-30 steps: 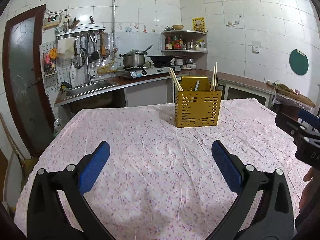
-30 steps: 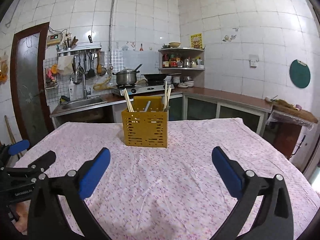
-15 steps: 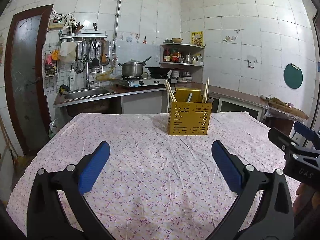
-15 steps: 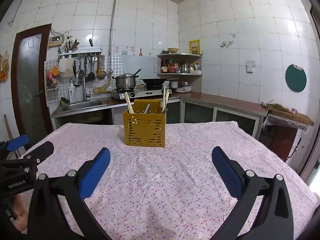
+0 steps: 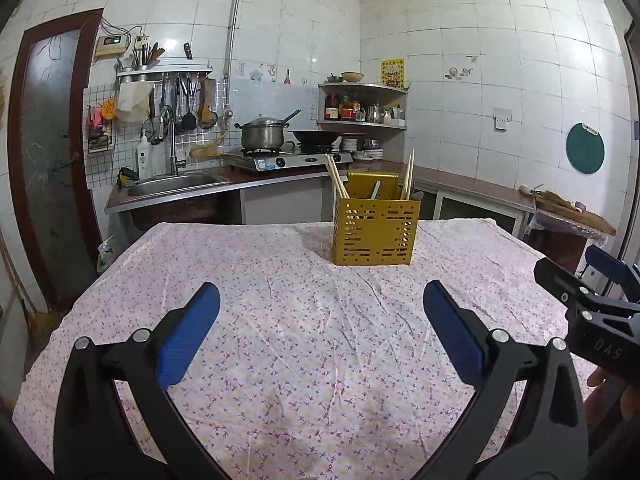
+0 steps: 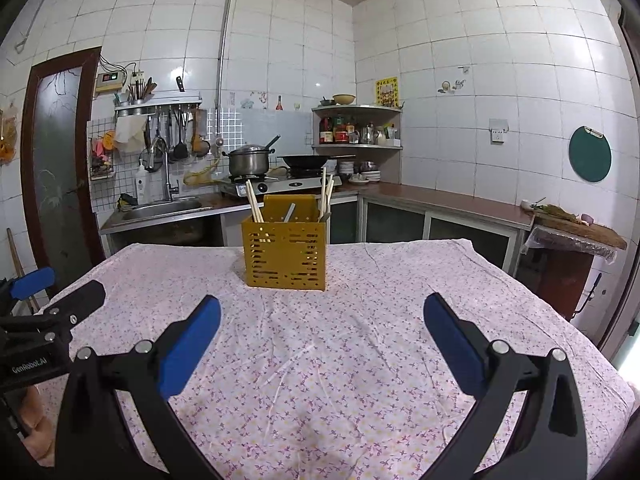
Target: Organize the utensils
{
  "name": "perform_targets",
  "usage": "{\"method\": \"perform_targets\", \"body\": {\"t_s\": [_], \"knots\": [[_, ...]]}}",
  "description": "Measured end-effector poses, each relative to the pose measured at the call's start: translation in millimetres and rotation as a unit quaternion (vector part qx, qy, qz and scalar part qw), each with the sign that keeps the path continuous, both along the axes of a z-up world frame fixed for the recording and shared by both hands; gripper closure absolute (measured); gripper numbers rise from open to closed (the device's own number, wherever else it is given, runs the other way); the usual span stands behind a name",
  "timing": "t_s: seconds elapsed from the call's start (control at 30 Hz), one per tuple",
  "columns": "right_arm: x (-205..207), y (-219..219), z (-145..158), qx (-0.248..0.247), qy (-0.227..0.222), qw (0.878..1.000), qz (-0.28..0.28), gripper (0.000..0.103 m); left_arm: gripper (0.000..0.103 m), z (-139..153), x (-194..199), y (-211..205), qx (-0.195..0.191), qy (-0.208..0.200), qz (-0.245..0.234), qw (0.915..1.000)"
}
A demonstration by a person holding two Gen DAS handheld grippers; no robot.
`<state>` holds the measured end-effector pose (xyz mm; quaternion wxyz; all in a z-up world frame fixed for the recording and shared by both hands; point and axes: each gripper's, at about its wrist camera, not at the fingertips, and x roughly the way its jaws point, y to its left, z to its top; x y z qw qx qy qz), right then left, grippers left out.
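Since the yellow utensil holder (image 5: 376, 231) at the table's (image 5: 280, 340) far middle already keeps the chopsticks (image 5: 336, 178), sorting looks finished; both the left hand-held gripper (image 5: 321, 330) and the right hand-held gripper (image 6: 322, 334) hang wide open, empty, needing nothing but withdrawal.

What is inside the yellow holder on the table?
In the yellow holder, wooden chopsticks lean at the left and more at the right; a grey utensil handle shows between. Their lower ends are hidden by the walls.
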<state>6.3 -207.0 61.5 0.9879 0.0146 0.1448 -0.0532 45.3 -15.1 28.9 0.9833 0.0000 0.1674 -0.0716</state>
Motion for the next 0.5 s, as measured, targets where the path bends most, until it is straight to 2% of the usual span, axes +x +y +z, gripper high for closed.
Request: {"method": "perform_targets", "body": {"t_s": [0.5], "knots": [[3.0, -5.3, -5.6, -0.001, 0.007, 1.000, 0.004, 0.004, 0.005, -1.3, 2.2, -5.0, 0.009, 0.008, -0.001, 0.9999]]}}
